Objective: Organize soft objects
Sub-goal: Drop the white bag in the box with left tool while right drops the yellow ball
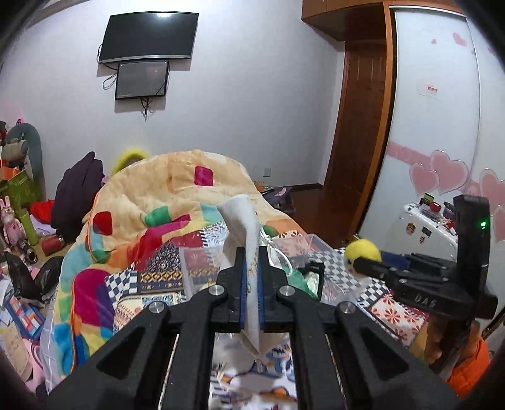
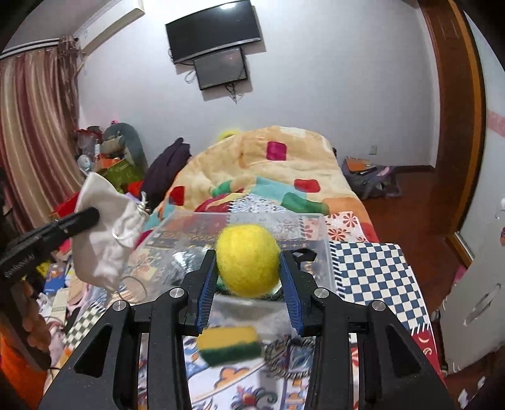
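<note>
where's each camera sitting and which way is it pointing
Left wrist: sits on the left tongs, looking along them over the bed toward the TV wall; they pinch a white cloth pouch; the right tongs and an orange sleeve show at right.
Right wrist: sits on the right tongs, facing the same wall; they grip a yellow felt ball above a clear plastic bin; a sponge lies below.
Shared: pouch, ball, bin, quilt, TV.

My left gripper (image 1: pixel 251 271) is matte black plastic with blue ribbed fingers (image 1: pixel 243 284) and silver screws; my right gripper (image 2: pixel 249 277) matches, lower frame, orange sleeve (image 1: pixel 467 369) lower right.
</note>
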